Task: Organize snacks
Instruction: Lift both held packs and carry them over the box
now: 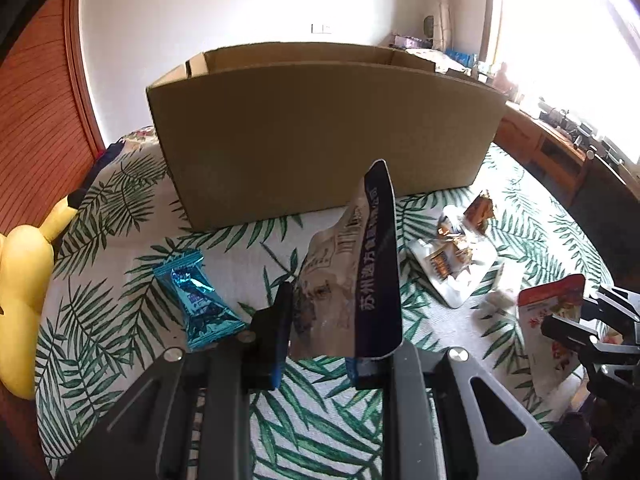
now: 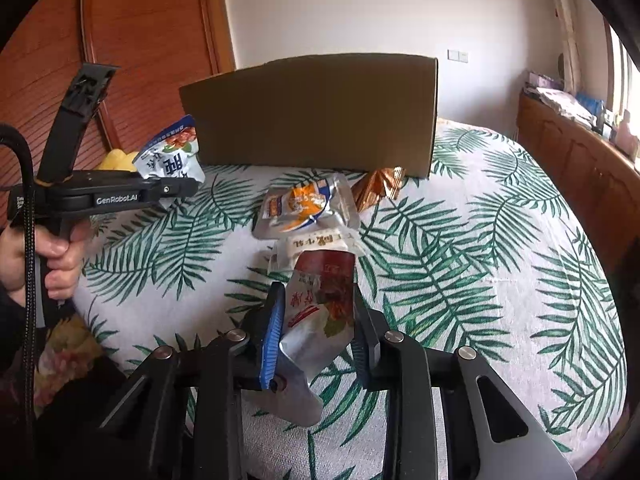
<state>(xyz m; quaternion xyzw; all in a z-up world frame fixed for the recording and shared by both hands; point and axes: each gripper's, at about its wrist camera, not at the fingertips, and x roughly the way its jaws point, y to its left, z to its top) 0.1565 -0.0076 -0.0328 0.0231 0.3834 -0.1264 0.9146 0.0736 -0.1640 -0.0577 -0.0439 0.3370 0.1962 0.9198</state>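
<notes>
Two tongs, each gripping one snack packet. Left gripper: jaws closed on a grey-and-navy snack pouch, which stands upright between the pads, its navy edge with white characters against the right pad. Right gripper: jaws pinching a red-and-white snack packet; the crumpled foil end hangs below the blue-ribbed left pad, the red end points away toward the far side.

Loose snacks on the spread: blue foil candy wrapper just left of the left gripper; silver-and-orange pouch, a white packet touching its near edge, and a copper-brown wrapper beside the box's near right corner.

Surface: bedspread, white with green palm-leaf print. Open cardboard box stands at the far side, near wall facing the tongs. Yellow plush toy at the left edge. Wooden wardrobe panels far left; low wooden cabinet along the right under a bright window. A hand grasps the left gripper's handle.
</notes>
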